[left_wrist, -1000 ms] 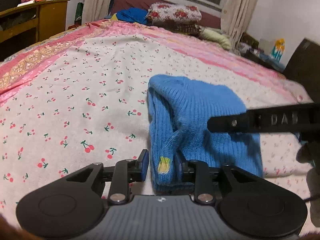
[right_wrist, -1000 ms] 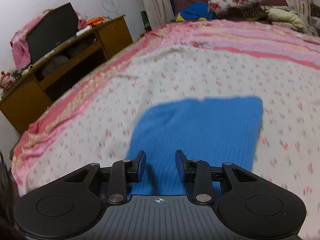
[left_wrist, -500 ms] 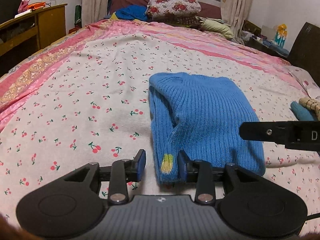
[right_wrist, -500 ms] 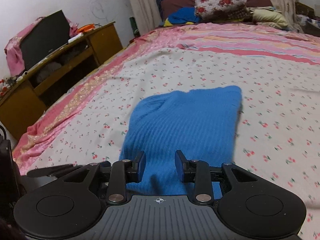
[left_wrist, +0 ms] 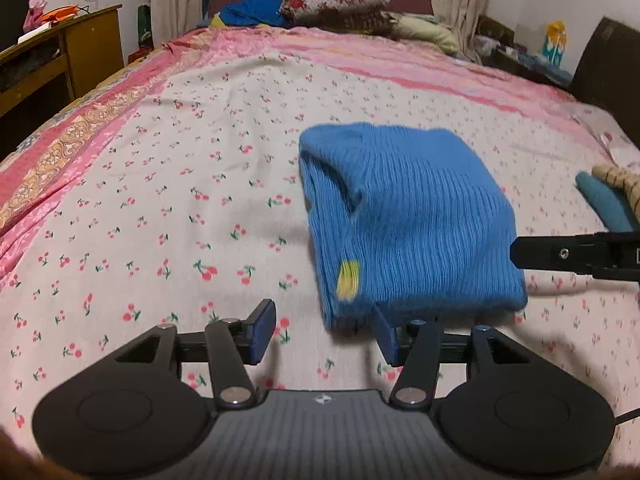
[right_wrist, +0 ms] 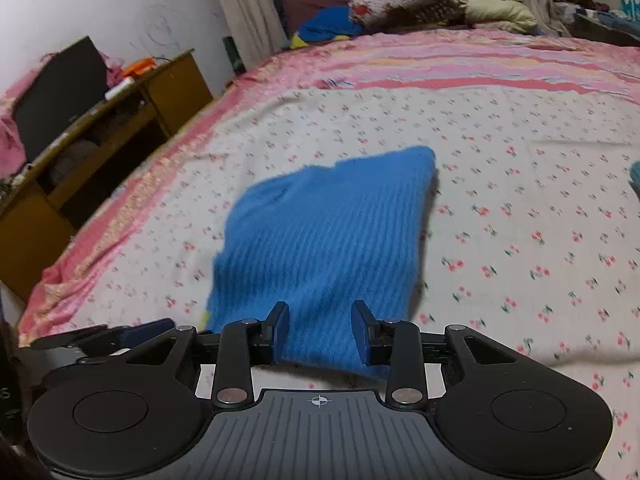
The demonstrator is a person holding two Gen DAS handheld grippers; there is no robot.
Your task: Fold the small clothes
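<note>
The blue ribbed knit garment, already folded into a compact rectangle, lies flat on the bed's white cherry-print sheet, just ahead of both pairs of jaws. The left gripper has just been opening: its jaws now stand well apart, with only the near corner of the knit, by the small yellow tag, reaching the gap between them. The right-hand pad sits at or just under the folded hem, but neither pad presses the cloth, which suggests this hand has let go to leave the fold lying as it is.

The right gripper has its jaws partly open with the near edge of the same garment running between them. The pads flank the fabric without visibly pinching it, so I read it as not gripped, though the contact is hard to judge. The fold looks complete, or nearly so.

The left wrist view shows the layered side of the fold and the yellow tag, plus one black finger of the right gripper coming in from the right and a rolled teal cloth at the far right. The right wrist view shows instead the smooth top face, a wooden cabinet beside the bed, and part of the left gripper low at its left edge.
</note>
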